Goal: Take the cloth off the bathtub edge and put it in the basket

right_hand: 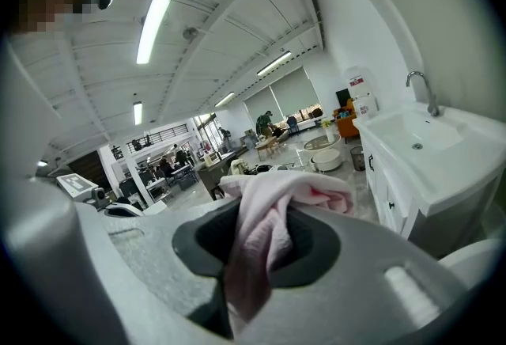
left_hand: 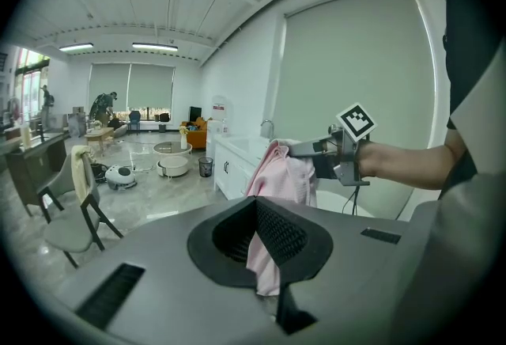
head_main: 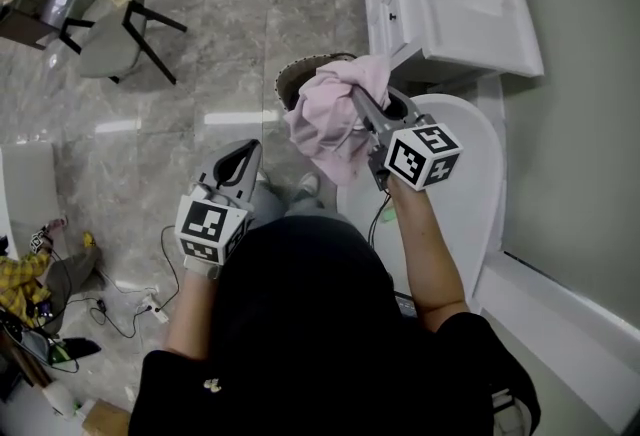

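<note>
Grey marble floor [head_main: 200, 34] runs under everything, and the dark woven basket [head_main: 296, 76] stands on it. In front of the basket, and covering part of its rim in the head view, the pink cloth [head_main: 328, 124] hangs bunched in the air. The white bathtub [head_main: 472, 159] lies to the basket's right. The right gripper [head_main: 362, 102] has its 2 fingers clamped on the cloth's upper fold. Left of the basket and nearer the person, the left gripper [head_main: 252, 146] holds nothing — its fingers meet at the tips.
</note>
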